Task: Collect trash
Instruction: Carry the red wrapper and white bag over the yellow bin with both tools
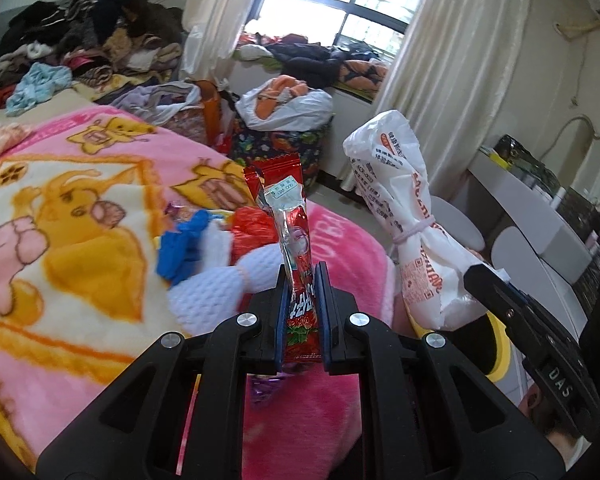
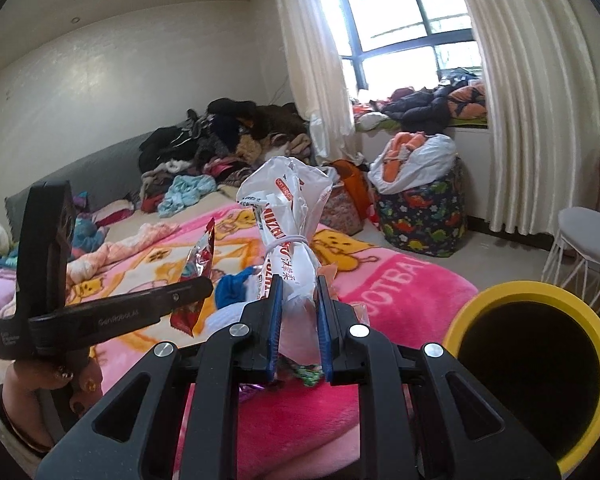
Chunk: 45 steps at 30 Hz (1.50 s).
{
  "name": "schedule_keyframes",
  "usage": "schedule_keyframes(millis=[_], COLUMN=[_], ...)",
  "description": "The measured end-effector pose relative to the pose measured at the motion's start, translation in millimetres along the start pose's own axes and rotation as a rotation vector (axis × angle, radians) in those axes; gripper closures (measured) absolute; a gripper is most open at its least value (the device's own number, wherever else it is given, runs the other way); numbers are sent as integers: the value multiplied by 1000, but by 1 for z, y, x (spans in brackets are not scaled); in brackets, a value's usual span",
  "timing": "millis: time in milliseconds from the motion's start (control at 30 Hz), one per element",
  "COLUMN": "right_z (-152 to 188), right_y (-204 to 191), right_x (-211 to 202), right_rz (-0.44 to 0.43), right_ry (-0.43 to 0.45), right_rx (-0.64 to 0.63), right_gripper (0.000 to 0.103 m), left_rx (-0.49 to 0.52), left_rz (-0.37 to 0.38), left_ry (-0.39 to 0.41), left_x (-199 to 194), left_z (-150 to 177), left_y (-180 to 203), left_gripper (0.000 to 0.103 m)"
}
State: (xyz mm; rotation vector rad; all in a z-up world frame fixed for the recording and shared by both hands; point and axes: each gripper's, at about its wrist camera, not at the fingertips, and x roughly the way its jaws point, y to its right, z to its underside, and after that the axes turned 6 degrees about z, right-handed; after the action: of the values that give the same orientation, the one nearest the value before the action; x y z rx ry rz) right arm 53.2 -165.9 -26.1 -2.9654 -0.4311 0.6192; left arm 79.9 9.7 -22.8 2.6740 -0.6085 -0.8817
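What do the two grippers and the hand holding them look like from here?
Both the left gripper and the right gripper are matte black linkages with silver round bolts and blue pads. White lettering marks their sides. The left hand shows decorated nails and an orange bangle.
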Motion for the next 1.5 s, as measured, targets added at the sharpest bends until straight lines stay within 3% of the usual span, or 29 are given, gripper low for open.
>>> schedule_keyframes(millis=[867,1100,1500], right_z=[12,22,42], right_y=[103,135,166], right_x=[-47,-55,-57], right_rz=[253,344,426], right_ry=[22,-2,-52], right_rx=[268,339,435], right_gripper=[87,87,87], left_rx=[185,223,285], left_rz=[181,221,267], left_ry=[-84,-125,-190], left_x=[56,80,115], left_z=[9,14,26], left_y=[109,137,170], left_gripper=[95,95,95])
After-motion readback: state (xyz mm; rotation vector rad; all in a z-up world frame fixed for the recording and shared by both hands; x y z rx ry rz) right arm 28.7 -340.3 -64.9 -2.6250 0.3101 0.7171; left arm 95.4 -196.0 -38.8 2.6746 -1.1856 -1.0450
